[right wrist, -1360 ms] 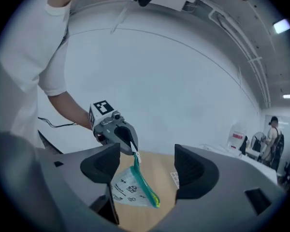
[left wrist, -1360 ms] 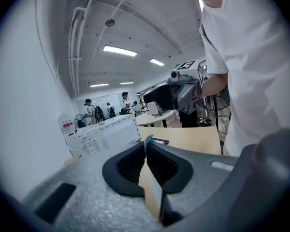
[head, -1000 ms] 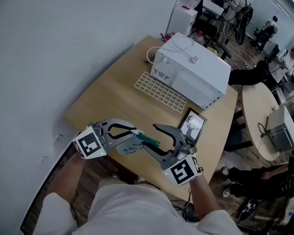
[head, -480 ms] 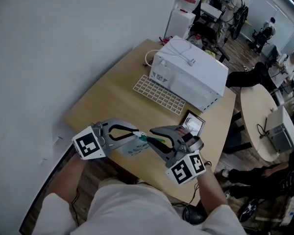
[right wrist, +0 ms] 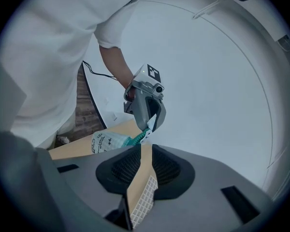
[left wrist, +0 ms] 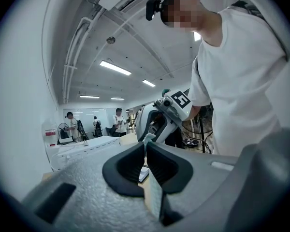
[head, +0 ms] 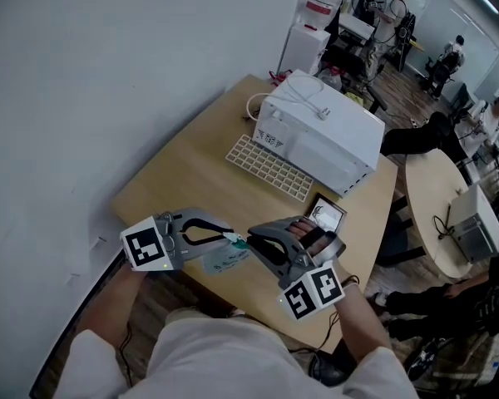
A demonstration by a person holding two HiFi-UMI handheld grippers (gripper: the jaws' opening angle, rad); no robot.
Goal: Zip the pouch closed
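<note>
Head view: the left gripper [head: 230, 238] and the right gripper [head: 251, 239] meet tip to tip over the near edge of the bench [head: 191, 173]. The pale pouch [head: 223, 258] hangs just under and between their tips, and its green zip [head: 242, 242] runs from one gripper to the other. Beyond both grippers lie a keyboard [head: 270, 166] and a white box [head: 320, 131], with a small framed picture [head: 326, 216] just past the right gripper.

Left gripper view: the left gripper [left wrist: 146, 146] is pressed together on a thin edge of the pouch [left wrist: 153, 195], which shows as a pale strip pinched between the pads. Straight ahead of the tips and close to them stands the right gripper [left wrist: 152, 132], pointing back this way.

Right gripper view: the right gripper [right wrist: 141, 148] is closed at its tips, pinching the end of the green zip [right wrist: 137, 139]. The pouch [right wrist: 106, 141] lies just ahead and to the left of the tips. The left gripper [right wrist: 152, 124] comes down from above onto the pouch's upper corner. Through the gap lower between the pads, the bench [right wrist: 77, 148] and the keyboard [right wrist: 144, 202] show.
</note>
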